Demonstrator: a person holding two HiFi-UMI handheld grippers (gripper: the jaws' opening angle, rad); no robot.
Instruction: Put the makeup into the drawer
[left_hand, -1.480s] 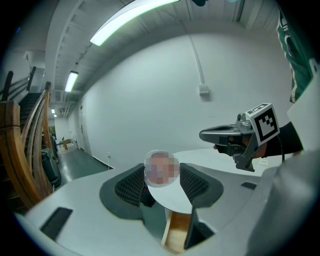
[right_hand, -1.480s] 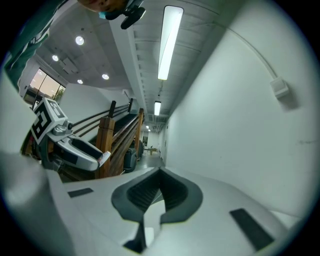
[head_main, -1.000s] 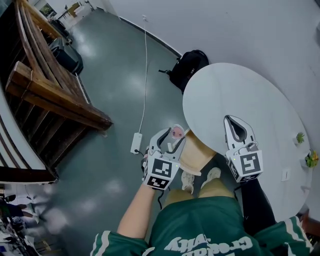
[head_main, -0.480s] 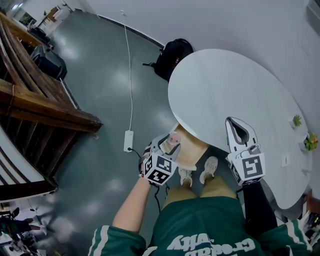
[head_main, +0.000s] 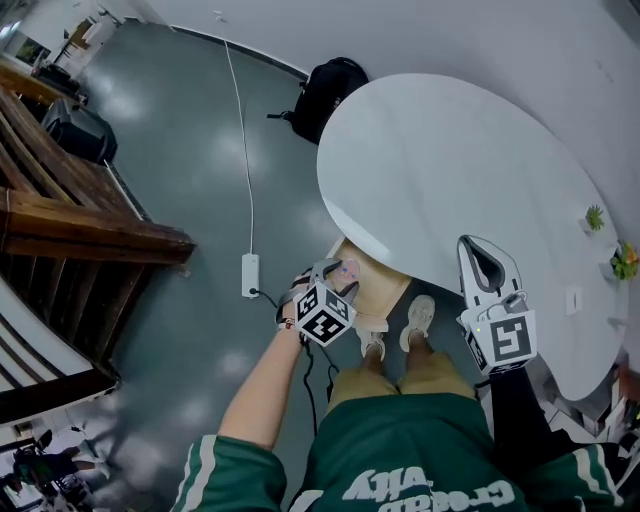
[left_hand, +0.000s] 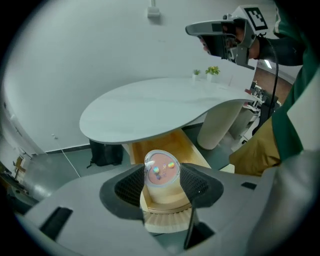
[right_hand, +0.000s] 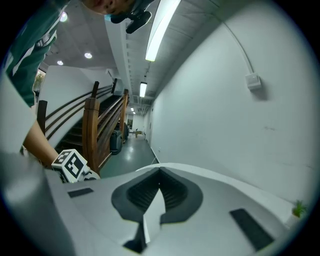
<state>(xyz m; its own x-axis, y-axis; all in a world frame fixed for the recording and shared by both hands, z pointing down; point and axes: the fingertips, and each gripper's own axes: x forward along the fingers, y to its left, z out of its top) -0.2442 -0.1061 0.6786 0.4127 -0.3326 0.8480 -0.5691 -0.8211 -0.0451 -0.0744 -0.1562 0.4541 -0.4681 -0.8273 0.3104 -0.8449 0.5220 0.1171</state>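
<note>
- Below the near-left edge of the white oval table (head_main: 450, 170), the left gripper (left_hand: 162, 182) is clamped on a round, clear-lidded pink makeup compact (left_hand: 162, 168), held above the open light wooden drawer (left_hand: 176, 144).
- Over the table's near-right edge, the right gripper (right_hand: 159, 175) hovers, jaws together, empty.

**Makeup carried down toward the drawer**

The left gripper (head_main: 338, 270), closed on the makeup jar (head_main: 349, 268), has been lowered and rolled, and the jar has been brought nearer the open drawer (head_main: 382, 297), at its 9 o'clock side. In the head view the table (head_main: 450, 170) has been shifted toward 10 o'clock, and the right gripper (head_main: 470, 243) slightly toward 5 o'clock.
</note>
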